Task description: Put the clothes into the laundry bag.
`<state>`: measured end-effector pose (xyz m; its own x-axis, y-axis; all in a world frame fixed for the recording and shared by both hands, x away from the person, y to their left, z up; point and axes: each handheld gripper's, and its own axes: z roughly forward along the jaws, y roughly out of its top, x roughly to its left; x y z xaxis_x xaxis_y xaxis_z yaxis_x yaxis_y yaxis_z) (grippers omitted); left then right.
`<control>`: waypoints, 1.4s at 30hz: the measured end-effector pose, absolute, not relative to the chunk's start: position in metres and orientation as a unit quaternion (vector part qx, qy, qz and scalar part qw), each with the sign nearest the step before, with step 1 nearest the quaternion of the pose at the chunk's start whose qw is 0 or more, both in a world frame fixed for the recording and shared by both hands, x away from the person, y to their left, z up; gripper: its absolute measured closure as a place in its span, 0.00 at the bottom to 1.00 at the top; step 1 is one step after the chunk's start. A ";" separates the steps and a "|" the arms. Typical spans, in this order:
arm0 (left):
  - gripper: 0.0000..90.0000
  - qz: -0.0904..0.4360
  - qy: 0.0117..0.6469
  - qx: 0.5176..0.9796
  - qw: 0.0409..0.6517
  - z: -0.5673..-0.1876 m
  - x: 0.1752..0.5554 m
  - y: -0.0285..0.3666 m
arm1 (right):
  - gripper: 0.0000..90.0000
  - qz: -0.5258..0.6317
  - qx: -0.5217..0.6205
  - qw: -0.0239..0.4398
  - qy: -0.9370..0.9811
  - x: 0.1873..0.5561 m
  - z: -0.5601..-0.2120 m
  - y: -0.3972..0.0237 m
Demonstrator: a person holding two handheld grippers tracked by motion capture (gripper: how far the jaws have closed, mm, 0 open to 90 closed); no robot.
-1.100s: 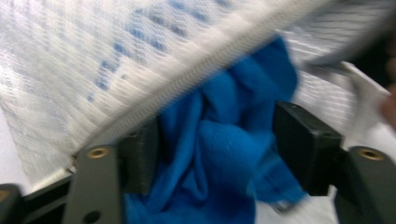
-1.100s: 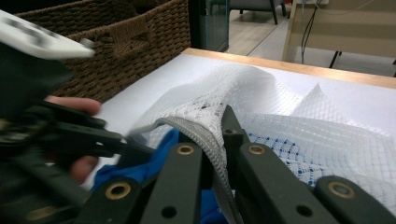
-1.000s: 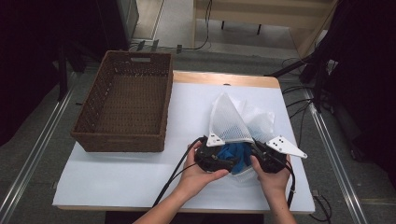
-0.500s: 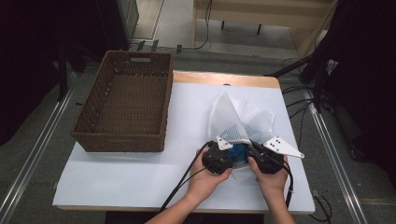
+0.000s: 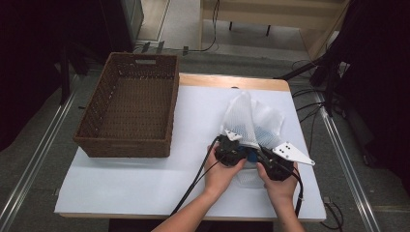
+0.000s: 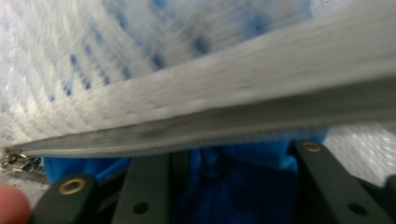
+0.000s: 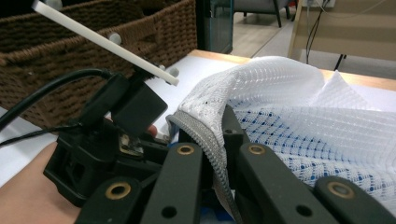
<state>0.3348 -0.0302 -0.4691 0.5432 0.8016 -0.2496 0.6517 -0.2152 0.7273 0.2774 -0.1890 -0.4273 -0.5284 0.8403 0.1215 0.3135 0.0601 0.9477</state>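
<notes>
Pinching the white mesh zippered bag (image 7: 299,107) rim, the right gripper (image 7: 215,140) fingers held; left gripper (image 5: 231,151) fingers, just reopening, straddled blue cloth (image 6: 243,177) unclamped.

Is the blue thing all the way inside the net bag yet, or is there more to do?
Mostly in: the blue cloth shows through the white mesh bag. In hand: the right tool pinches the bag's zipper edge; the left tool is at the bag's mouth, jaws just opening over blue cloth. Left: the zipper is still open, and the basket is empty.
</notes>
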 end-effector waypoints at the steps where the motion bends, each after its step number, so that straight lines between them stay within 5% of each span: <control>1: 0.56 0.079 0.450 0.783 0.423 -0.467 0.331 -0.029 | 1.00 0.540 0.423 0.242 0.686 0.278 -0.429 -0.191; 6: 0.38 0.083 0.397 0.797 0.447 -0.462 0.311 -0.009 | 1.00 0.536 0.438 0.239 0.681 0.282 -0.433 -0.198; 16: 0.33 0.113 0.395 0.798 0.441 -0.451 0.288 0.058 | 1.00 0.539 0.442 0.233 0.678 0.284 -0.433 -0.198; 26: 0.51 0.144 0.478 0.796 0.342 -0.469 0.297 0.067 | 1.00 0.535 0.440 0.235 0.682 0.284 -0.435 -0.198; 29: 0.73 0.157 0.466 0.804 0.334 -0.469 0.296 0.065 | 1.00 0.535 0.441 0.235 0.682 0.285 -0.436 -0.199; 31: 0.99 0.132 0.443 0.820 0.337 -0.467 0.293 0.067 | 1.00 0.533 0.441 0.235 0.683 0.285 -0.437 -0.199; 42: 1.00 0.068 0.394 0.836 0.377 -0.455 0.260 0.099 | 1.00 0.537 0.435 0.235 0.684 0.280 -0.432 -0.197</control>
